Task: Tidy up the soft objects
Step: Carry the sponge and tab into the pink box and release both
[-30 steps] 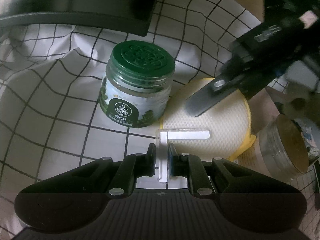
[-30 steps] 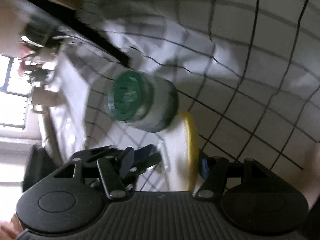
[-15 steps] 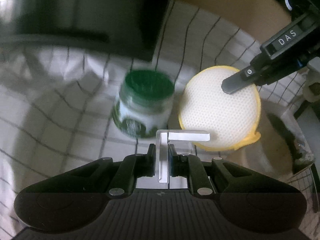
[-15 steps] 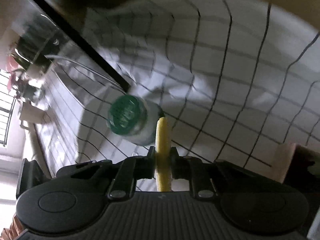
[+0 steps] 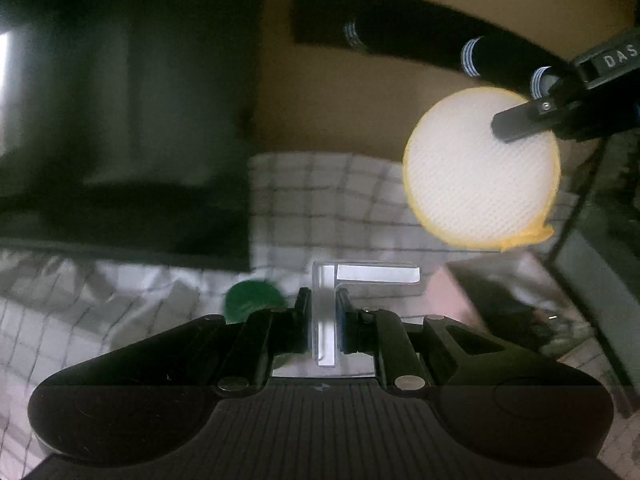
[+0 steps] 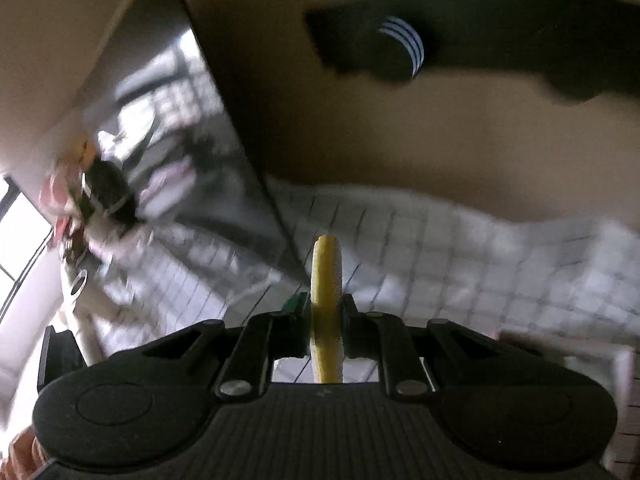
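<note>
The round yellow-rimmed sponge pad with a white mesh face (image 5: 478, 176) hung in the air, edge-on between the pads of our right tool (image 6: 325, 308), which was clamped on it. We judged this the carrying step; next we needed a place for it, perhaps the brown cardboard box (image 5: 340, 92) with black striped socks (image 5: 472, 56) inside. Our left tool (image 5: 323, 312) was clamped on a clear L-shaped plastic piece (image 5: 326, 312). Below, a green-lidded jar (image 5: 250, 300) stood on the desk's checked white cloth (image 5: 320, 200).
</note>
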`<state>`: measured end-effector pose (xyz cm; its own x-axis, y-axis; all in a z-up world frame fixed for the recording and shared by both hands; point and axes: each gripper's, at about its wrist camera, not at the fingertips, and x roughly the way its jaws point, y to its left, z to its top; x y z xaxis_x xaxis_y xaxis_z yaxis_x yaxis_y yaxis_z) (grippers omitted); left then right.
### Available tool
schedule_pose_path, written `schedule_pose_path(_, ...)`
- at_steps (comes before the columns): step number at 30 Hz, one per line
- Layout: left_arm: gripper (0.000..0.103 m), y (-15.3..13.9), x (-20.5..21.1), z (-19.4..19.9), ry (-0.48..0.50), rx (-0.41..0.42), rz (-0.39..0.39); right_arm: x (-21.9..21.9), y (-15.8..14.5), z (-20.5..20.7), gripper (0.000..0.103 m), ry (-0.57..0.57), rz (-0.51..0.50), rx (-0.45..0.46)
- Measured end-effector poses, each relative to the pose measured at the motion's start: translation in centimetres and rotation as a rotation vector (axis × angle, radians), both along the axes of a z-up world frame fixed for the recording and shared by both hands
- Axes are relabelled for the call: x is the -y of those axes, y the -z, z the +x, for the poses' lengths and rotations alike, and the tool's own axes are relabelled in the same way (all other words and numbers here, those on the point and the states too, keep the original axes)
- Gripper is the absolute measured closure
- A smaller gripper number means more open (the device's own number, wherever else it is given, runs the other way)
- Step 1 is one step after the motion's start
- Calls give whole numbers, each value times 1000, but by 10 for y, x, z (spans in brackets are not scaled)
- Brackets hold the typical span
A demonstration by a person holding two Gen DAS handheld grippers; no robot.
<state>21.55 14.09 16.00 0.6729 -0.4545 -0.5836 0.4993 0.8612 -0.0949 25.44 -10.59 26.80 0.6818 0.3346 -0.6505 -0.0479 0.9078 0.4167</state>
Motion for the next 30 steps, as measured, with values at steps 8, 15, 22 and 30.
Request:
schedule_pose_path(8,88,-15,89,-24,175,3,22,66,-10,-80,89,231,-94,74)
schedule_pose_path(15,88,3,182,-39,320,-50,73,105,7,-122,89,381,-198,114)
schedule_pose_path(22,88,56,227,-9,279,-217,-25,132,38,-132,89,443,-103,113)
schedule_pose_path(30,86,77,241,-7,269,-165,40,145,117,-101,89,454,92,21)
